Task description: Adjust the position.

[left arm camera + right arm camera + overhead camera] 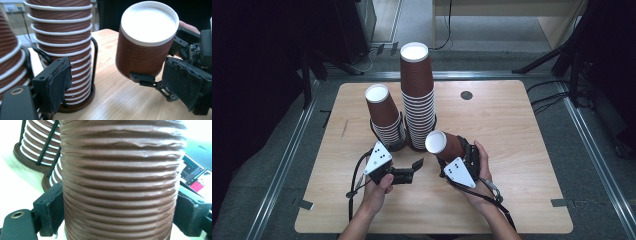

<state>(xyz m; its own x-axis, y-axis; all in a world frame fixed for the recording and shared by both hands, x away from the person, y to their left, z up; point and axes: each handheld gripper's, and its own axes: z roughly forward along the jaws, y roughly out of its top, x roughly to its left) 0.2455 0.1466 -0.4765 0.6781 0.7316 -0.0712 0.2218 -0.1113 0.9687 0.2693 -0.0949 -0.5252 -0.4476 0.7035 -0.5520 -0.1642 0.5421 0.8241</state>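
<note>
Fingers of the right gripper (451, 150) clench a single brown cup (443, 144) across its ribbed wall, a black pad pressed on each side in the right gripper view, so the cup (120, 182) hangs above the table (522, 150), clear of the wood. Its long axis lies tilted, the white closed base (149, 22) turned up and left toward the stacks and the left gripper, the open mouth back toward the right hand (479, 170). Just far-left of the cup stands the tall stack (418, 95) in its wire holder; the short stack (384, 115) leans beside that, farther left. So the right hand is the nearer one to the tall stack, and a seating move would likely need the cup raised well above that top and its mouth turned down. Left gripper (414, 167) lies low and level near the table, pointing right toward the cup, its padded fingers (60, 80) released and bare, gripping nothing.
</note>
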